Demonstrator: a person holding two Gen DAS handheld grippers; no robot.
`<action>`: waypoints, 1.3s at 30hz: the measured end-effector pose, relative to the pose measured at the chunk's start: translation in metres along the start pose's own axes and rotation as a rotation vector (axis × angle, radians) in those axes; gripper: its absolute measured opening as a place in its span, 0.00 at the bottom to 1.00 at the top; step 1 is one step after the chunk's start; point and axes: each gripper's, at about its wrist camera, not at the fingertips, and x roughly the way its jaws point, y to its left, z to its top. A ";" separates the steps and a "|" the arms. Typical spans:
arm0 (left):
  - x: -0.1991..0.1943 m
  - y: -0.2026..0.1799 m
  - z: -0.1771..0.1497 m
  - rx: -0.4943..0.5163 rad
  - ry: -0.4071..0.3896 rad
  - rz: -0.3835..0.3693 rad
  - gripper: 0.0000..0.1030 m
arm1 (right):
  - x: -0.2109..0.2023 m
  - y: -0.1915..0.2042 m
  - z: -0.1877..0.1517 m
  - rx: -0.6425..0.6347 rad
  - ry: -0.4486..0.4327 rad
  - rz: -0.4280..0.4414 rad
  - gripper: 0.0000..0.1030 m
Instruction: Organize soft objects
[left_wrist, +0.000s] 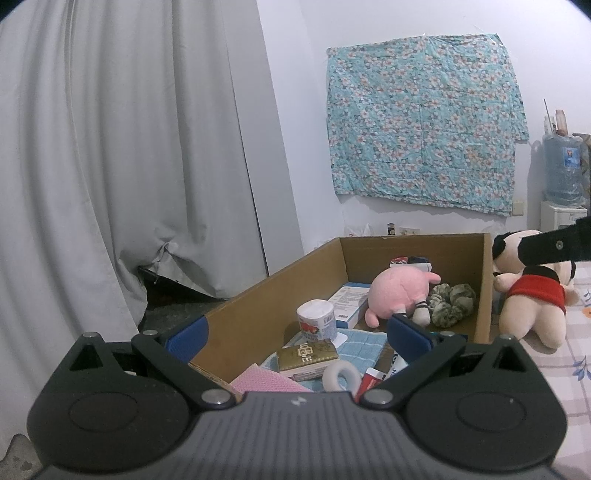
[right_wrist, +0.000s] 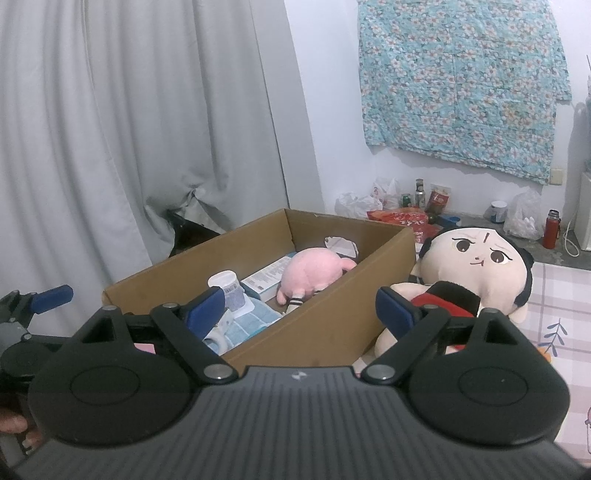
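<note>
Wide-open, empty right tool (right_wrist: 301, 314) hovers just left of the doll (right_wrist: 476, 266) beside the box (right_wrist: 332, 328).

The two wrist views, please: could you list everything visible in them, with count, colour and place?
cardboard box: one, brown, on the bed.
pink plush: one, inside the box.
doll: one, cream with red top, right of the box, outside.
scrunchie: one, green patterned, in the box beside the plush.
tissue roll: one, white, in the box.
blue cloth: one, on the box floor.
floral cloth: one, turquoise, on the wall.
curtain: grey, left.
left gripper: open, empty.
right gripper: open, empty.
</note>
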 end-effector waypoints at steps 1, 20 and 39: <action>0.000 0.000 0.000 0.001 0.002 -0.001 1.00 | 0.000 0.001 0.000 0.001 0.000 0.001 0.87; 0.002 -0.005 0.000 -0.040 0.055 0.027 1.00 | 0.004 -0.007 -0.003 0.009 0.010 0.007 0.87; 0.005 -0.014 -0.001 0.005 0.069 0.038 1.00 | 0.007 -0.002 -0.005 -0.010 0.014 0.020 0.87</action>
